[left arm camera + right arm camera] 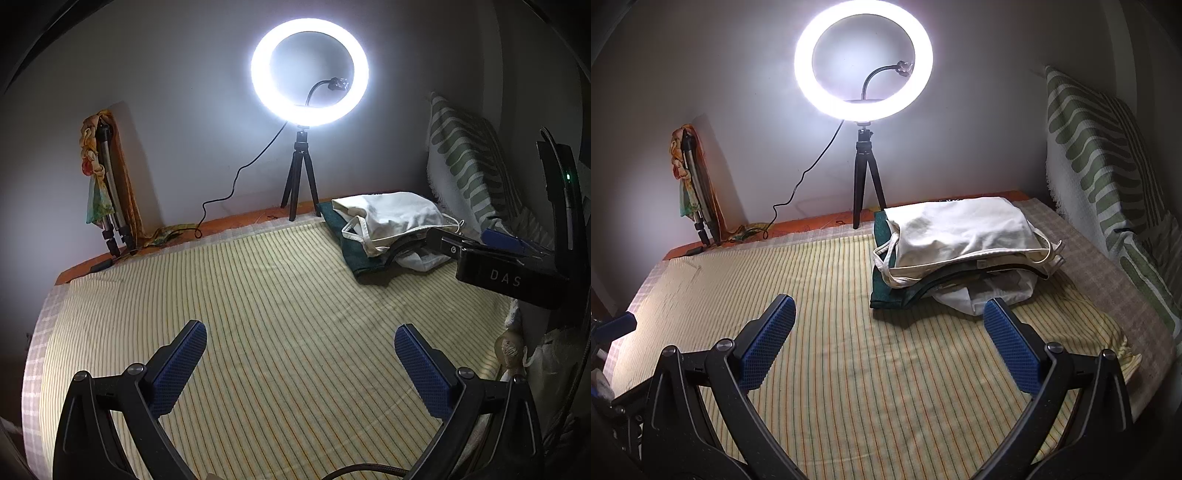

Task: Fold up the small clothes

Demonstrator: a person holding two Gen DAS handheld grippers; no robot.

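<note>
Two grippers, left gripper (301,350) and right gripper (889,332), hang over the striped sheet (849,369), jaws wide apart and empty; clothes pile (956,240) sits at one o'clock.

Underneath the cream cotton garment with thin straps (956,232), mostly covered: a folded dark green cloth (886,291), only its left and front edges showing, and a crumpled white fabric piece (993,293), kind impossible to tell. In the left wrist view, front of that same stack blocked by the black gripper body lettered "DAS" (506,277), itself cut off at the right edge. Tall green-and-white patterned cushion (1108,166) cropped by the right border. Small pale object (511,350) at the bedspread's right edge too blurred to identify. Folded silver tripod (110,199) half wrapped in floral cloth, feet lost in shadow.
</note>
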